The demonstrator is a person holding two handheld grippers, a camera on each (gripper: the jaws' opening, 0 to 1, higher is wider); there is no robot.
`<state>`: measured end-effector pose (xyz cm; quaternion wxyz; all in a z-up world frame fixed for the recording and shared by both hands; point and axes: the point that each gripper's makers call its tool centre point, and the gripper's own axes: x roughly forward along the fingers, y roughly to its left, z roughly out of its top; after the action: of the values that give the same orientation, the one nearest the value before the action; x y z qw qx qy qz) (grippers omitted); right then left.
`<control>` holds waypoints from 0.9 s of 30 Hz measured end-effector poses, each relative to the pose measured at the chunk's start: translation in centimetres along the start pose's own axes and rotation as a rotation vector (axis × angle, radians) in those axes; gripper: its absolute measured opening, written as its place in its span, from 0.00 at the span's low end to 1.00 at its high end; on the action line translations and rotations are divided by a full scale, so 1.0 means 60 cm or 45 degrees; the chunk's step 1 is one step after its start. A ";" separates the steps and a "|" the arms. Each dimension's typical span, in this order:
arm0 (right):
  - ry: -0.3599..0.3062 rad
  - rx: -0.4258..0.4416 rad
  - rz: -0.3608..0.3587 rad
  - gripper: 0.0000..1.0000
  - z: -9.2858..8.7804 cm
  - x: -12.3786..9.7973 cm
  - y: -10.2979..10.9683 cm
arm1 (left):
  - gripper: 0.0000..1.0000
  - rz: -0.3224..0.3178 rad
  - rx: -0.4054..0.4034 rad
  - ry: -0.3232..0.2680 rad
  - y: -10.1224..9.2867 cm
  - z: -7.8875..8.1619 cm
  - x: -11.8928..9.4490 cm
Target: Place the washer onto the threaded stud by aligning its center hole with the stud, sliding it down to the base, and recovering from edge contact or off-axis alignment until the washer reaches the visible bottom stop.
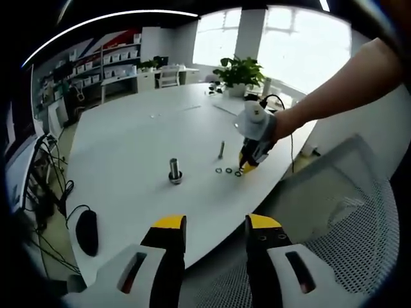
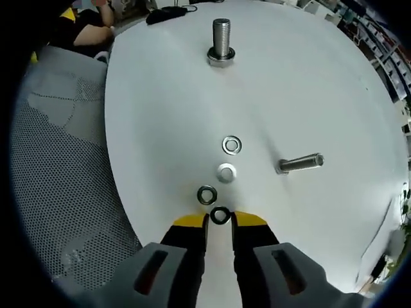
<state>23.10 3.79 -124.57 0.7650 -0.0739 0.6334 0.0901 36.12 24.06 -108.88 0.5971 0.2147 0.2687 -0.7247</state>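
The right gripper point(image 2: 220, 220) pinched a dark washer point(image 2: 220, 215) on the white table point(image 2: 308, 96), well short of the upright threaded stud point(image 2: 221, 40). The left gripper point(image 1: 216, 226) hung spread apart.

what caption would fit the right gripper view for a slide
Right gripper closes around a dark washer on the white table, three more washers in line ahead, upright threaded stud beyond.

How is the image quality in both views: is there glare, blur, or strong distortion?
Left gripper view: bright windows are overexposed, the white table's edge curves from fisheye distortion, and the small metal washers look soft. Right gripper view: even light, the upright threaded steel stud is sharp, with faint shadows.
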 end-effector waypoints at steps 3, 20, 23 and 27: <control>-0.003 -0.013 0.005 0.17 0.000 -0.001 0.000 | 0.35 0.004 0.003 0.002 0.000 0.000 0.000; 0.045 -0.043 -0.036 0.16 -0.001 -0.003 0.003 | 0.34 0.000 0.009 0.017 -0.001 -0.003 0.002; 0.049 -0.036 -0.054 0.16 0.004 -0.002 0.007 | 0.34 0.001 0.009 0.017 -0.001 -0.003 0.002; 0.090 -0.064 -0.102 0.16 0.001 -0.007 0.012 | 0.34 0.005 0.010 0.020 -0.001 -0.004 0.002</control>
<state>22.94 4.49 -124.15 0.7430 -0.1216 0.6541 0.0728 36.06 24.13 -109.15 0.5954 0.2232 0.2701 -0.7230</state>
